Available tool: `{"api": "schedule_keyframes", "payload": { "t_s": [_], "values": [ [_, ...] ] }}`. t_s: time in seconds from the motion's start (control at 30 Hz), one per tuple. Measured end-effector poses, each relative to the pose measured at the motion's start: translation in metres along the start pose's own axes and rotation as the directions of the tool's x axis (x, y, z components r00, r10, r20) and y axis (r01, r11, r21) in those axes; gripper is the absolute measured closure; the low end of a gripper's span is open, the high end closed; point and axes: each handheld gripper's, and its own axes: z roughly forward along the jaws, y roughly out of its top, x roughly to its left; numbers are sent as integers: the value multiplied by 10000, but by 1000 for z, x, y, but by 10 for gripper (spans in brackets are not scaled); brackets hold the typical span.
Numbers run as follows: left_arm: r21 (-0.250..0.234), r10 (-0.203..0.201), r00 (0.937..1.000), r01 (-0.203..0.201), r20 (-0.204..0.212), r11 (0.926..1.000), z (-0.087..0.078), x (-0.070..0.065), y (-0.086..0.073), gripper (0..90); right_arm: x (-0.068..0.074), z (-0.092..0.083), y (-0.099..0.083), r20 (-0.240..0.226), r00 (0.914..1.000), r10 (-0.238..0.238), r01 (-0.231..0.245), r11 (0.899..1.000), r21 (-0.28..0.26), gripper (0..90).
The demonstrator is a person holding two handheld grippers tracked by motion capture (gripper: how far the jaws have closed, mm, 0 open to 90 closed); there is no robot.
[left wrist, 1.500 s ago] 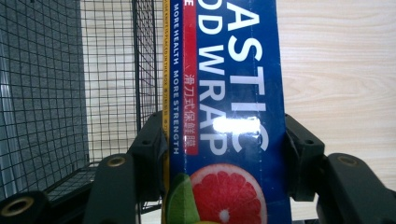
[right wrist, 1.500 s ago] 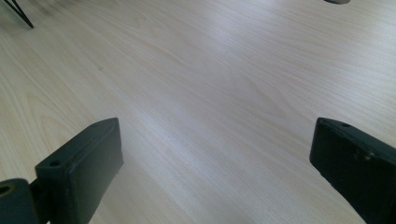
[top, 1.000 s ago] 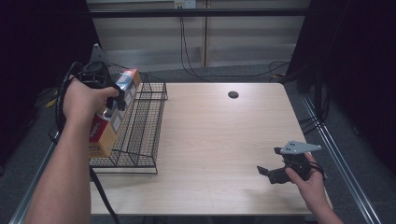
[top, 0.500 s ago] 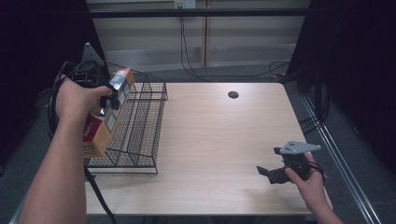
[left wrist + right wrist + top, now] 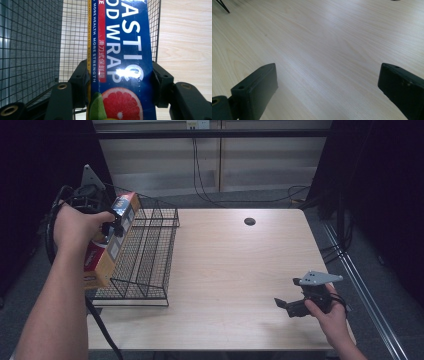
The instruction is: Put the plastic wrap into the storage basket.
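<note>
Jaws of the left gripper point(image 5: 120, 82) are clenched on a long blue cardboard box of plastic food wrap point(image 5: 122, 57), one black pad pressed against each long side of it. In the left gripper view the box runs straight up between the jaws, its white lettering reading away from them and a printed slice of pink grapefruit sitting low, right at the jaw roots. Behind the box, past the jaw tips, stands the black wire-mesh rack point(image 5: 32, 45), its grid spreading to one side of the jaws, with pale wood on the other side.

From the high view the left gripper point(image 5: 111, 227) is lifted off the surface above the near outer side of the rack point(image 5: 145, 255), and the box point(image 5: 107, 250) hangs tilted in the grip, its orange and yellow side facing outward, one end up by the rack's top rail and the other end down near the person's forearm. Whether the box touches the wire I cannot tell.

Jaws of the right gripper point(image 5: 327, 87) stand released and wide apart, with bare light wooden table point(image 5: 324, 37) between and ahead of them. In the high view this gripper point(image 5: 295, 306) rests low near the table's point(image 5: 240, 270) front edge, well apart from the rack, its grey three-cornered plate on top.
</note>
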Motion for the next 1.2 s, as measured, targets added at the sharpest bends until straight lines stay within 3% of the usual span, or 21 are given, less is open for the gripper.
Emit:
{"api": "schedule_keyframes", "payload": {
  "t_s": [0.03,0.13,0.17,0.23,0.27,0.3,0.43,0.47,0.53,0.6,0.63,0.67,0.7,0.73,0.8,0.83,0.9,0.93,1.07,1.17,1.2],
  "values": [
    [40,250,9997,-250,-61,9997,-1,3,0,442,0,0,0,3,10000,2,-2,10000,-1,22],
    [-46,145,9999,-145,-71,9999,-2,6,0,443,0,0,0,-1,10000,1,-1,10000,-1,22],
    [-91,-294,9996,294,12,9995,-2,5,-1,443,0,0,0,-12,10000,3,-3,10000,-6,22],
    [-74,-86,9999,86,-75,9999,-3,8,-1,443,0,0,0,4,10000,13,-13,10000,19,22],
    [-106,-318,9994,317,-112,9994,-2,8,-2,443,0,1,0,-17,10000,1,-1,10000,0,22],
    [-40,2,9999,-2,-122,10000,-2,11,-1,443,1,1,0,-16,10000,7,-7,10000,-1,22],
    [-106,-224,9997,223,-140,9997,-1,15,-2,443,0,0,0,-17,10000,8,-8,10000,-10,22],
    [-150,-465,9987,462,-205,9988,-1,15,-3,443,0,0,0,-21,10000,12,-12,10000,-12,22],
    [-87,-193,9996,192,-212,9998,-1,18,-3,443,0,0,0,10,10000,50,-50,10000,28,22],
    [-129,-559,9983,557,-183,9984,0,18,-3,442,0,1,0,15,10000,14,-14,10000,24,22],
    [-117,-236,9994,234,-236,9997,0,21,-3,442,1,1,0,-17,10000,40,-40,10000,38,22],
    [-167,-238,9992,233,-321,9996,1,22,-3,442,1,1,0,-33,10000,42,-42,10000,42,22],
    [-192,-422,9988,417,-262,9989,1,22,-3,442,1,1,0,-34,10000,39,-39,10000,45,22],
    [-154,-295,9990,291,-325,9995,2,24,-4,442,1,1,0,-11,10000,-4,4,10000,29,22],
    [-136,-414,9986,410,-322,9991,3,26,-4,442,0,1,0,22,10000,16,-16,10000,22,22],
    [-176,-678,9974,673,-249,9976,5,25,-5,442,1,1,0,26,10000,41,-41,10000,25,22],
    [-129,-413,9986,409,-327,9991,5,29,-4,442,0,1,0,26,10000,47,-47,10000,2,22],
    [-149,-696,9973,693,-213,9975,7,29,-5,442,0,1,0,27,10000,44,-44,10000,4,22],
    [-117,-449,9980,444,-442,9989,10,34,-4,442,0,1,0,4,10000,27,-27,10000,13,22],
    [-69,-469,9985,468,-294,9989,13,37,-4,442,0,1,0,29,10000,31,-31,10000,12,22],
    [-121,-650,9973,646,-329,9978,16,37,-4,442,0,1,0,34,10000,28,-28,10000,14,22]
  ]
}}
